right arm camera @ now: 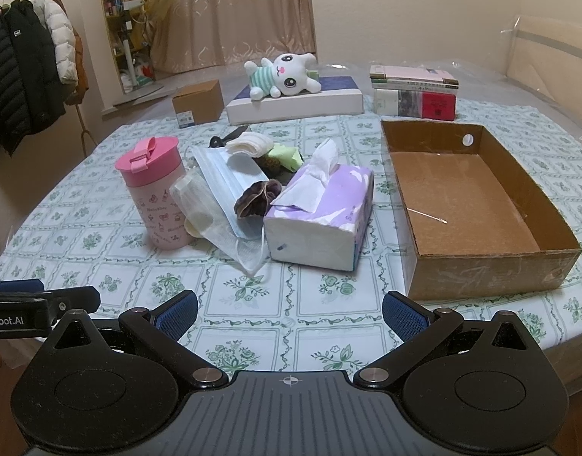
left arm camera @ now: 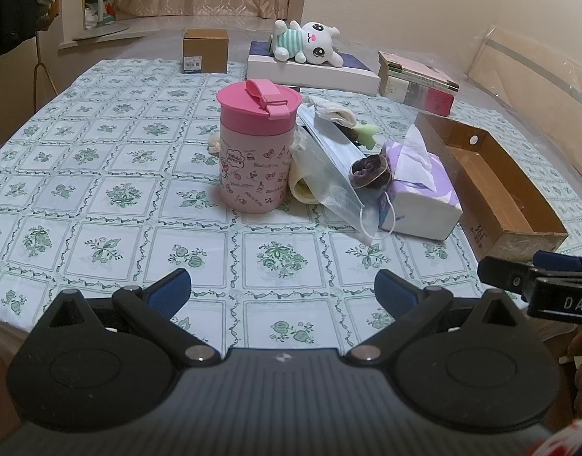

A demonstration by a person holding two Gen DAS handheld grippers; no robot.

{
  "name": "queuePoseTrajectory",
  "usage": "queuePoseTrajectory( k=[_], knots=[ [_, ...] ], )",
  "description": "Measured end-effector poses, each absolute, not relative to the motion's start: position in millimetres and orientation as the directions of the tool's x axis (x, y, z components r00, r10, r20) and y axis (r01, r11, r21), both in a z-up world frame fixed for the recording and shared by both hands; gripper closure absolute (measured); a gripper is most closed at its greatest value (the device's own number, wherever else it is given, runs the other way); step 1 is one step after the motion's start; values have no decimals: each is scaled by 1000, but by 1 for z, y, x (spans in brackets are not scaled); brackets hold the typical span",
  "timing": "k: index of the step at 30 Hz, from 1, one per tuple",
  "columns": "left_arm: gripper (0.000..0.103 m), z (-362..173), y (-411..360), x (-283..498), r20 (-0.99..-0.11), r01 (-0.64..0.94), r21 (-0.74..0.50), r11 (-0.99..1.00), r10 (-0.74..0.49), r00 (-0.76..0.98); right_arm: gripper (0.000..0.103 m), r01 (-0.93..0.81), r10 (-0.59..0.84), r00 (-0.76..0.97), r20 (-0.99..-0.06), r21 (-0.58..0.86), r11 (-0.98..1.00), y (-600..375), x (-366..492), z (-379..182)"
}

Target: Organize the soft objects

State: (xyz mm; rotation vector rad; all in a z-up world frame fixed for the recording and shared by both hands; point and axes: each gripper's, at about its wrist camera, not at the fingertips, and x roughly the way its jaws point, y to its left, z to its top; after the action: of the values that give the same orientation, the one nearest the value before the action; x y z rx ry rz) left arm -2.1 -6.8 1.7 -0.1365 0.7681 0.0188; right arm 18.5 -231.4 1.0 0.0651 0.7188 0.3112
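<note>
A pile of soft things lies mid-table: a purple tissue pack [right arm camera: 321,220] [left arm camera: 420,197], a blue face mask [right arm camera: 230,190] [left arm camera: 336,174], a dark scrunchie [right arm camera: 256,197] [left arm camera: 370,171], a folded white cloth [right arm camera: 249,144] and a green item [right arm camera: 287,155]. A white plush bunny [right arm camera: 283,76] [left arm camera: 310,41] lies on a white box at the back. An open cardboard box [right arm camera: 492,266] [left arm camera: 511,231] sits to the right. My left gripper [left arm camera: 283,292] and right gripper [right arm camera: 291,315] both hover open over the near table edge, holding nothing.
A pink lidded cup [right arm camera: 154,197] [left arm camera: 256,144] stands left of the pile. A small brown carton [right arm camera: 197,108], the white box [right arm camera: 294,108] and stacked books [right arm camera: 414,93] line the back. A coat rack [right arm camera: 24,68] stands far left.
</note>
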Motion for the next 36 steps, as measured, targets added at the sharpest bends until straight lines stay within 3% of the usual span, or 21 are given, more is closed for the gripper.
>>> queuePoseTrajectory(
  k=[12, 22, 24, 26, 36],
  knots=[
    [4, -3, 7, 31, -687, -58, -134, 989, -51, 725, 1, -300, 330, 708, -624, 157, 941, -225, 41, -4],
    [7, -14, 16, 69, -671, -37, -145, 989, -70, 738, 1, -420, 366, 720, -589, 50, 906, -202, 88, -6],
    [10, -17, 17, 76, -669, -37, -147, 988, -72, 740, 5, -452, 380, 715, -586, 27, 892, -195, 101, -9],
    [11, -20, 18, 83, -667, -40, -152, 988, -73, 741, 16, -487, 394, 702, -593, 4, 873, -188, 113, -11],
    [17, -39, 21, 108, -676, -42, -188, 981, -98, 730, 36, -595, 393, 663, -637, -129, 793, -153, 168, -36]
  ],
)
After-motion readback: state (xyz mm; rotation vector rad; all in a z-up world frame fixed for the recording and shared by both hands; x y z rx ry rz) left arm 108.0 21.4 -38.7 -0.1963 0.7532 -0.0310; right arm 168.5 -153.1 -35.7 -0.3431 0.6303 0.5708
